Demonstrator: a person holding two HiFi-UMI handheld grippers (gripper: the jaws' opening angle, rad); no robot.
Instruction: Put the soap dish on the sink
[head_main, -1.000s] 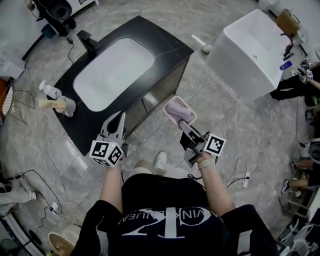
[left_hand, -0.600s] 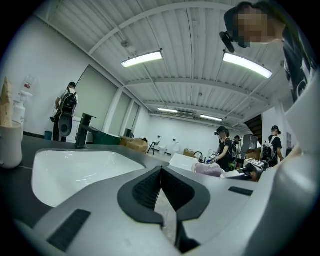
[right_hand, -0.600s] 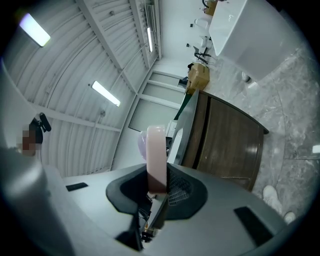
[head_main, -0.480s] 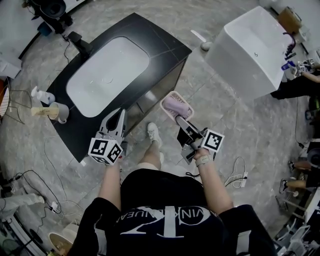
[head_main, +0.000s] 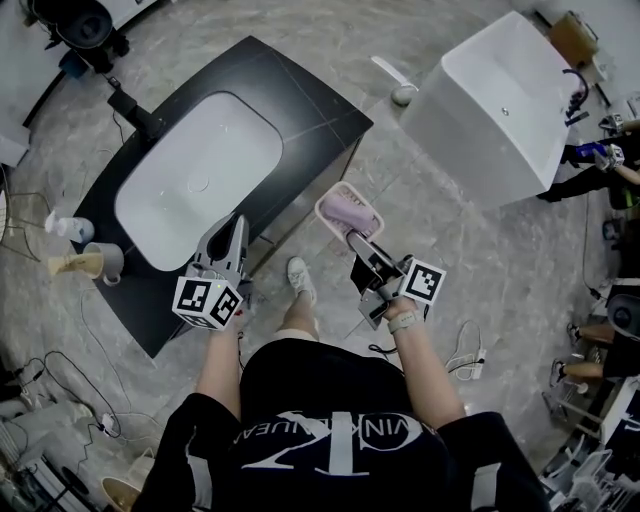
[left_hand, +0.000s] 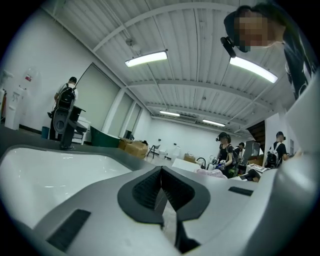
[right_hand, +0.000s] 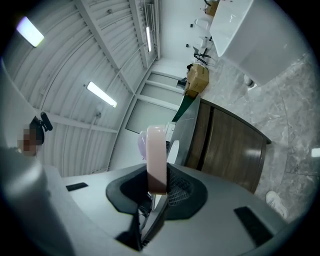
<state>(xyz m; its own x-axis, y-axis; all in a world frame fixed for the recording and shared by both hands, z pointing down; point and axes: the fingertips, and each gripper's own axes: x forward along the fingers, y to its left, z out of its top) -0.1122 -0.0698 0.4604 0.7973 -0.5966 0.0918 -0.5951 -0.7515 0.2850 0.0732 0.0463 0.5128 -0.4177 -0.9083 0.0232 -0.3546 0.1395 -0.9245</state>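
A pink soap dish (head_main: 350, 213) with a pale purple soap in it hangs over the floor, just off the black counter's (head_main: 300, 90) near edge. My right gripper (head_main: 352, 238) is shut on its rim. The right gripper view shows the dish (right_hand: 155, 150) edge-on, pinched between the pads, with the brown cabinet front behind it. The white sink basin (head_main: 190, 180) is set into the counter. My left gripper (head_main: 238, 228) is over the counter's near edge beside the basin. Its jaws are shut and hold nothing. The left gripper view looks low across the basin (left_hand: 50, 175).
A black faucet (head_main: 130, 110) stands at the basin's far end. A cup (head_main: 100, 262) and a bottle (head_main: 62, 226) sit on the counter's left end. A large white tub (head_main: 500, 100) stands on the floor at upper right. Cables trail on the floor at left. The person's shoe (head_main: 298, 278) is below the grippers.
The person has stepped along the vanity, so the counter has slid leftward in the head view. Both grippers have moved with the person. The dish stays in the right gripper, and the left gripper is nearer the basin.
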